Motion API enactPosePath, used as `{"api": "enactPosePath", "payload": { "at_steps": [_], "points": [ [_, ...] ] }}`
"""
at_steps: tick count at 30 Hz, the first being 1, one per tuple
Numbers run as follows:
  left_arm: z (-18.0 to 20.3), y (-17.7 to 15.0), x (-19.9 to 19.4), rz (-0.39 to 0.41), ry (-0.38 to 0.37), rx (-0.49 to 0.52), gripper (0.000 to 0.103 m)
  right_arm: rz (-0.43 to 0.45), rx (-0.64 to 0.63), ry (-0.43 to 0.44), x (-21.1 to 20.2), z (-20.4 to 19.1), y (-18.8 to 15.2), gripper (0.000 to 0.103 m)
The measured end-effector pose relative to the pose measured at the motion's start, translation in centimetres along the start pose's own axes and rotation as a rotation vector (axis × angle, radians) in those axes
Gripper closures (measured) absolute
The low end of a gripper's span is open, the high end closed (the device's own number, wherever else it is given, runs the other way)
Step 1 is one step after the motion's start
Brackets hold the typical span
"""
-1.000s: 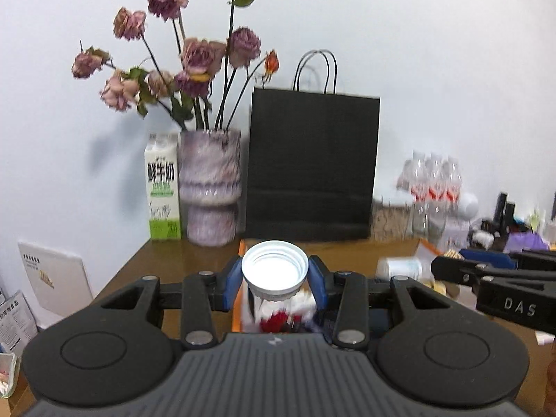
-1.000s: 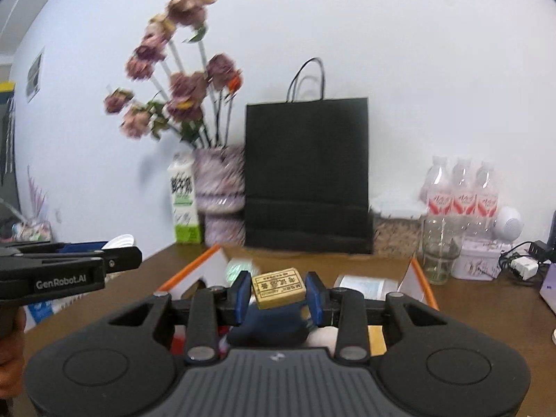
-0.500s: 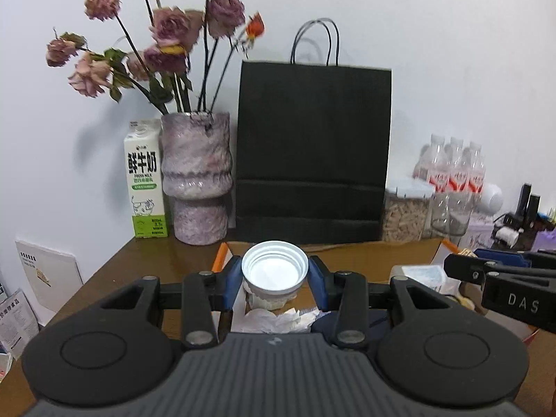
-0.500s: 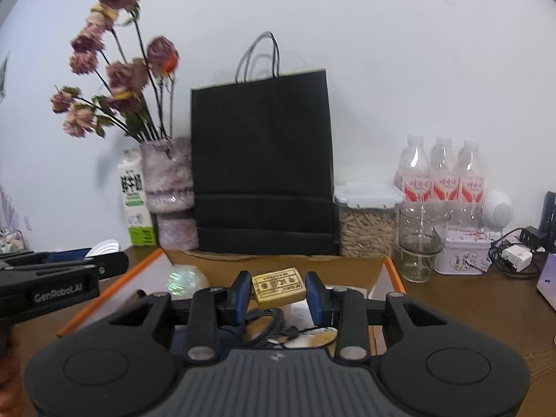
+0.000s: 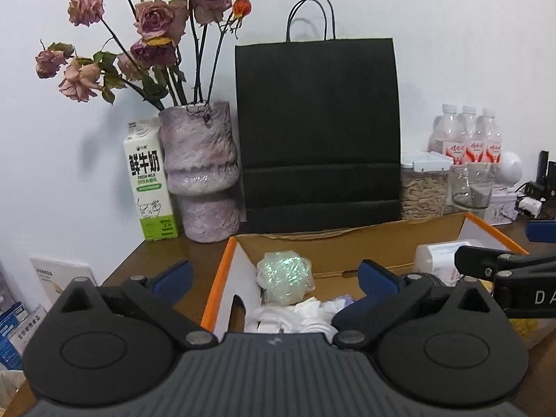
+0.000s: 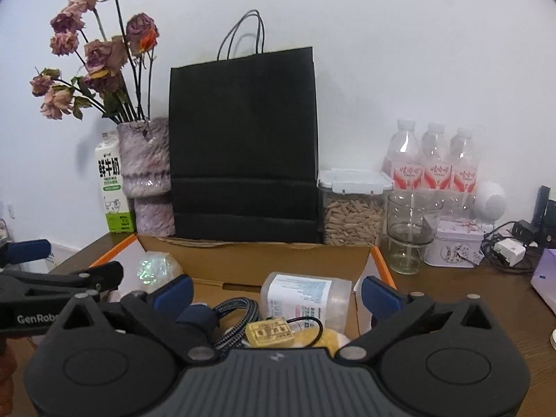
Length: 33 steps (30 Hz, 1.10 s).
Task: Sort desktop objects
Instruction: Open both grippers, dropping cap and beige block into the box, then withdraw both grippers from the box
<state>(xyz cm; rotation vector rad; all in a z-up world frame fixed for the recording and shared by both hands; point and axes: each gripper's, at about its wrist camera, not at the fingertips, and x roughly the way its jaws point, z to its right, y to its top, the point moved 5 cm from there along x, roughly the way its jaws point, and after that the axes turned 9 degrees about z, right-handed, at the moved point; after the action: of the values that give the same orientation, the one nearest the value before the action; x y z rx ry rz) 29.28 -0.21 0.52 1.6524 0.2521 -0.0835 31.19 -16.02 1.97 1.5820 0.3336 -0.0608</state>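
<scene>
Left wrist view: your left tongs (image 5: 274, 276) are spread wide, nothing between the blue pads — they hang over the box (image 5: 222, 271) on the surface (image 5: 166, 260). Inside the box lie an iridescent ball (image 5: 285, 275) and white crumpled paper (image 5: 295, 316).

Right wrist view: your right tongs (image 6: 276, 292) are spread wide too, gripping nothing. Below them, in the box (image 6: 377, 260), a yellow block (image 6: 269, 334) rests beside a braided cable (image 6: 236, 316), a white bottle (image 6: 304, 293) just behind it.

Right hand-held gripper (image 6: 276, 290) spread wide above cardboard box (image 6: 257, 260), small yellow block (image 6: 269, 334) lying inside beside white bottle (image 6: 305, 295)
</scene>
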Motion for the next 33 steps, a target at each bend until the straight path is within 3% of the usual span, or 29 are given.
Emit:
{"api": "enactPosePath", "payload": {
  "at_steps": [18, 33],
  "points": [
    [-1.2, 1.1, -3.3, 0.032, 0.003, -0.035, 0.000, 0.006, 0.006, 0.041, -2.6, -1.0, 1.3, 0.000],
    [-3.4, 0.0, -13.0, 0.034, -0.066, -0.034, 0.000, 0.023, -0.018, 0.066, -13.4, -2.4, 0.2, 0.000]
  ]
}}
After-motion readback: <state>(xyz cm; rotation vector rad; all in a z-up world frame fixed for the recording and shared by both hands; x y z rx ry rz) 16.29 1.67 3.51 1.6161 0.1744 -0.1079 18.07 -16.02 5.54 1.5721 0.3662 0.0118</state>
